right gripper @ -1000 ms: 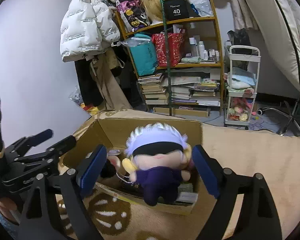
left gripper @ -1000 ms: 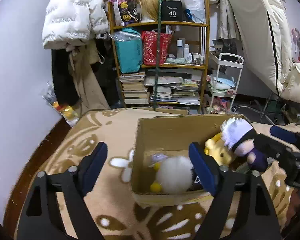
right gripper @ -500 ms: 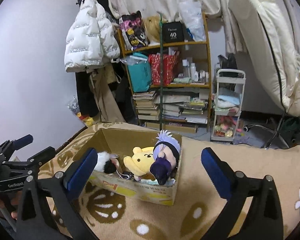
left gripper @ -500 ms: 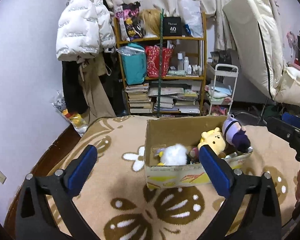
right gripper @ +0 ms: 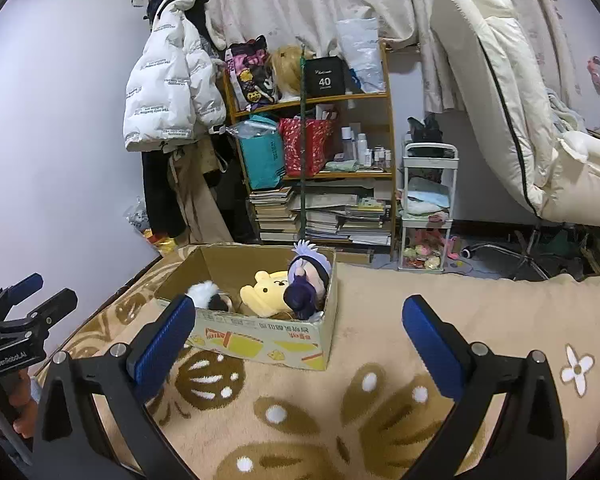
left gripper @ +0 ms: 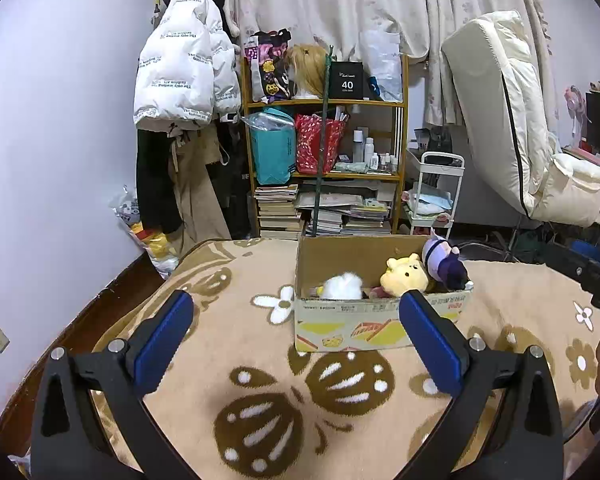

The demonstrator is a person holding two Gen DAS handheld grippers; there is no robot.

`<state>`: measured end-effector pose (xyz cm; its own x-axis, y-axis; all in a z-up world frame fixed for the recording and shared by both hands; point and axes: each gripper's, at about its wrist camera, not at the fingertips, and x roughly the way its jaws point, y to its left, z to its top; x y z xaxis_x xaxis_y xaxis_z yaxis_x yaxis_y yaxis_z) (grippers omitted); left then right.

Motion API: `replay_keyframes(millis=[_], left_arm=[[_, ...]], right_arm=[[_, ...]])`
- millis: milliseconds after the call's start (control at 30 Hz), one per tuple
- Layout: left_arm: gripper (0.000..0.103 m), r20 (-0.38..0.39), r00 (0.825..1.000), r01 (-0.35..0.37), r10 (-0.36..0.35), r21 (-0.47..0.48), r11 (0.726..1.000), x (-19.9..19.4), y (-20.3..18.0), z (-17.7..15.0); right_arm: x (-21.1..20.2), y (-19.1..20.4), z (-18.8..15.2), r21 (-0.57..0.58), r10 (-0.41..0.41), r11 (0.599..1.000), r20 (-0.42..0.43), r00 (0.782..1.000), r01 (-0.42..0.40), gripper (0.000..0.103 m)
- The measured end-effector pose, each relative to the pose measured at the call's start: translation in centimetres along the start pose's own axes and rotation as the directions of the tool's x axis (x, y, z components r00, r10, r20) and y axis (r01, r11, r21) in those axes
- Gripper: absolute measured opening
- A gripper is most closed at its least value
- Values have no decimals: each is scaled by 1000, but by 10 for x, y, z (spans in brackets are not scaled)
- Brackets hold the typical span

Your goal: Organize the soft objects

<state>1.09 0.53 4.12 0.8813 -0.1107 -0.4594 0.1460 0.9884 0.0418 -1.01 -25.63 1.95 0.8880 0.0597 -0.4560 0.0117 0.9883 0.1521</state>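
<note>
An open cardboard box stands on a beige flowered blanket. Inside lie a white fluffy plush, a yellow bear plush and a doll with pale hair and dark purple clothes, which leans on the box's right end. My left gripper hovers in front of the box, open wide with nothing between its blue pads. My right gripper is likewise open, holding nothing, back from the box. The left gripper also shows at the right wrist view's left edge.
Beyond the blanket stand a crowded wooden bookshelf, hanging coats and a white trolley. A cream mattress leans at the right. The bed's dark wooden edge runs along the left wall.
Both grippers drew back and rose away from the box, and their jaws spread wider. The doll that stood between the right fingers now lies in the box.
</note>
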Motion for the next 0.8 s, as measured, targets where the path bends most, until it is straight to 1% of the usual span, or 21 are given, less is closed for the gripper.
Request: replay_keyframes(millis=[200,333,467,667,800], left_arm=[[102,14,1000,-17,17,5,1000,-10,2,-6],[102,22,1000,-14,14,-1,1000,-7,6,-14],[102,25,1000,3,-2,-12,1000,-3,10,-16],[102,-14,1000,14,-14,-22,1000,8,11,-15],[102,-25,1000,13,-13,-17,1000,12,10,-17]], right_arm=[[-15,0,-8,-2,-25,1000,18,1000,25,103],[-14,1,-13,-14,-24,1000,14,1000,24,103],[-11,1,-15,-16,-24,1000,19,1000,24,103],[1,-2,-14,-18,-45,999,1,999,45,103],[5,-5,-12,-15,-54,998,-3,999,54,103]])
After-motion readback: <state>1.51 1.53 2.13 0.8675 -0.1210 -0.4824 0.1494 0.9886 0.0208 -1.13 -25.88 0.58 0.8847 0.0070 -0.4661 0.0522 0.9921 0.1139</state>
